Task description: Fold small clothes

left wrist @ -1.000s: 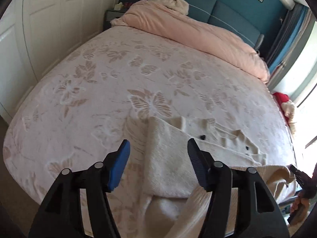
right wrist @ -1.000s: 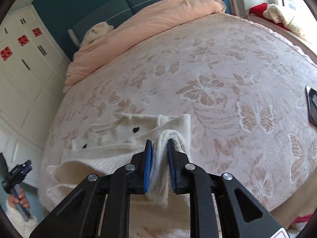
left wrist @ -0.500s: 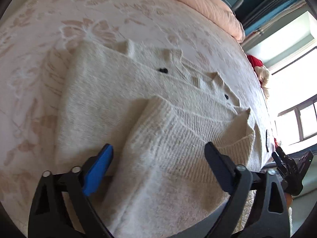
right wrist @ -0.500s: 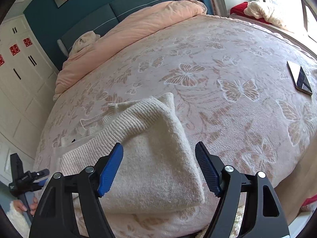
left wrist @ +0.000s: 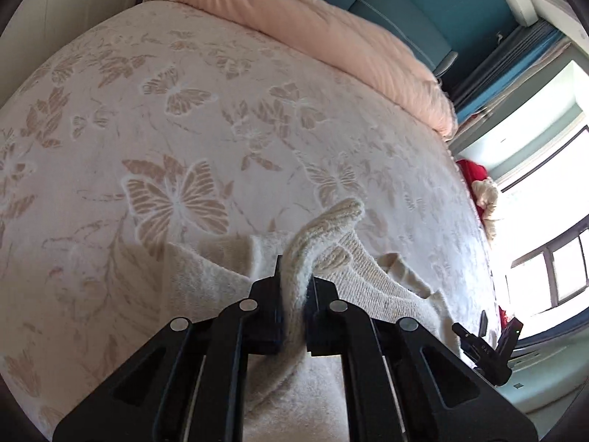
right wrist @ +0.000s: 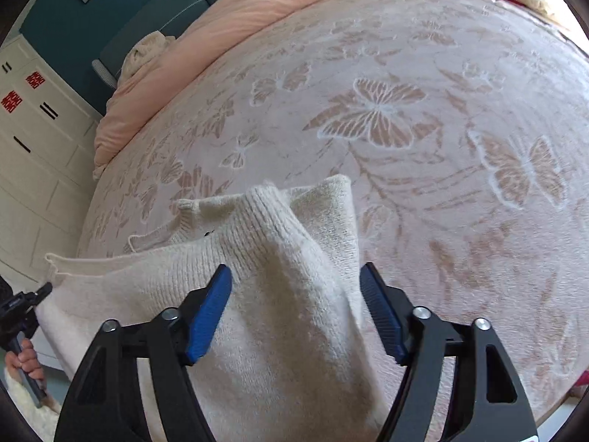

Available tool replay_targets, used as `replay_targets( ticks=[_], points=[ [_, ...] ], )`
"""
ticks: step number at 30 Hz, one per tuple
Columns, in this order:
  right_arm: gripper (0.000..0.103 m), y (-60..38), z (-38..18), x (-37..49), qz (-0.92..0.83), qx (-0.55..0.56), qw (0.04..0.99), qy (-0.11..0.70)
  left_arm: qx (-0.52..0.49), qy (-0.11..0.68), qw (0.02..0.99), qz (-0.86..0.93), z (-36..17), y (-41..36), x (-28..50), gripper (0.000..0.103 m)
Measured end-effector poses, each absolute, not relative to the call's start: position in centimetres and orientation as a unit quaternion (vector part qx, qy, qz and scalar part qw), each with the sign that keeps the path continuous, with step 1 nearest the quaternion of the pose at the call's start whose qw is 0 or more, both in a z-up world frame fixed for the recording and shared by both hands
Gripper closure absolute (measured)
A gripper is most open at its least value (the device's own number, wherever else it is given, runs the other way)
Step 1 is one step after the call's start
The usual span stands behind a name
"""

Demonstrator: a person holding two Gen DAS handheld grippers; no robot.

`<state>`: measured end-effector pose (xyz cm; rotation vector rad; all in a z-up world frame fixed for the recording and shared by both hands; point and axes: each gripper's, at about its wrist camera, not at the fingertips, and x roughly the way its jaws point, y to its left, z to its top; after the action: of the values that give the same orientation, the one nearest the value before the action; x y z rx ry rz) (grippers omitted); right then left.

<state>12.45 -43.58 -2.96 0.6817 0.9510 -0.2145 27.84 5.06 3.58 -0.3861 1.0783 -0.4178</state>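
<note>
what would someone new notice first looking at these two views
First the cream knit sweater, bunched at the near edge of the butterfly-patterned bedspread. The left gripper is shut on a fold of it, while the right gripper hangs open over it. A peach duvet lies heaped along the teal headboard.

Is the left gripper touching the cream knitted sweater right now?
Touching. The left wrist view shows the left gripper shut on a raised fold of the cream knitted sweater, fabric pinched between both fingers.

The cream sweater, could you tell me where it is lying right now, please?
The cream sweater lies at the near edge of the bed, low and central in both wrist views. The left gripper pinches a fold of it; the open right gripper straddles it.
</note>
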Motion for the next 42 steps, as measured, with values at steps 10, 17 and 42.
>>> replay_targets(
  ticks=[10, 17, 42],
  points=[
    [0.097, -44.4, 7.0, 10.9, -0.072, 0.312, 0.903, 0.286, -0.216, 0.473, 0.838, -0.166, 4.3, 8.0, 27.2, 0.096],
    [0.087, -45.5, -3.4, 16.9, -0.145, 0.309, 0.824, 0.453, -0.177, 0.573, 0.795, -0.090, -4.8, 6.5, 30.6, 0.090],
    [0.081, -39.3, -6.4, 3.6, -0.141, 0.518, 0.746, 0.394, -0.376, 0.517, 0.769, -0.004, -5.8, 10.5, 14.5, 0.060]
  ],
)
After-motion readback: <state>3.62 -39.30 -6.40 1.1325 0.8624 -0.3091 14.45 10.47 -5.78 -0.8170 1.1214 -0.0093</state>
